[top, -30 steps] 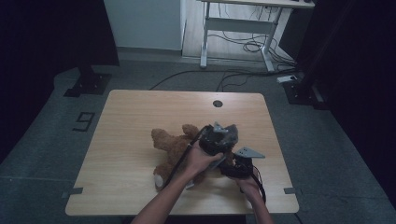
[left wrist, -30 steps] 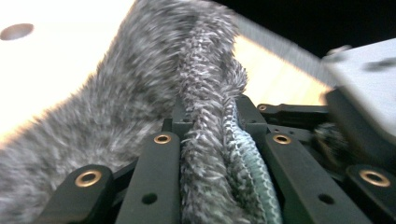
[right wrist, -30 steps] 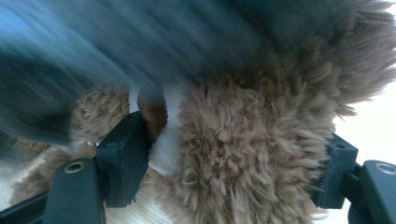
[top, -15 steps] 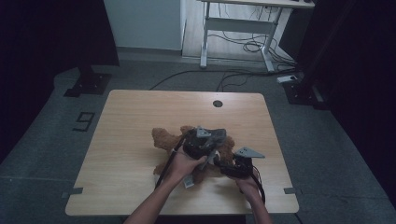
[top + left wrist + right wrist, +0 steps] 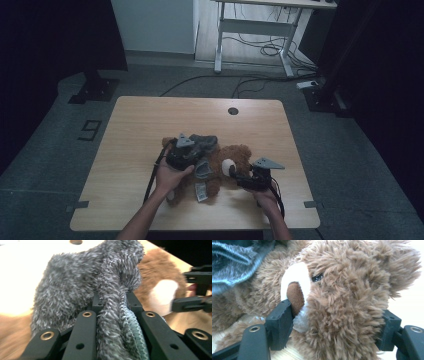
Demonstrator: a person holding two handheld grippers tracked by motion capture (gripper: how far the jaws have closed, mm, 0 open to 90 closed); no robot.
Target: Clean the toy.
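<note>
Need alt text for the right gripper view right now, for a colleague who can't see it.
The right gripper clamps a brown teddy bear's head, one black jaw by its white snout and brown nose, the other at the far side. Grey fluffy cloth lies over the bear at upper left; pale wooden table shows behind.

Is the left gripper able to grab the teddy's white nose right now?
Probably not. The left gripper is already shut on the grey fuzzy cloth, so it has no room. Also, the right gripper is clamped on the teddy bear, with one jaw right beside its white snout.
</note>
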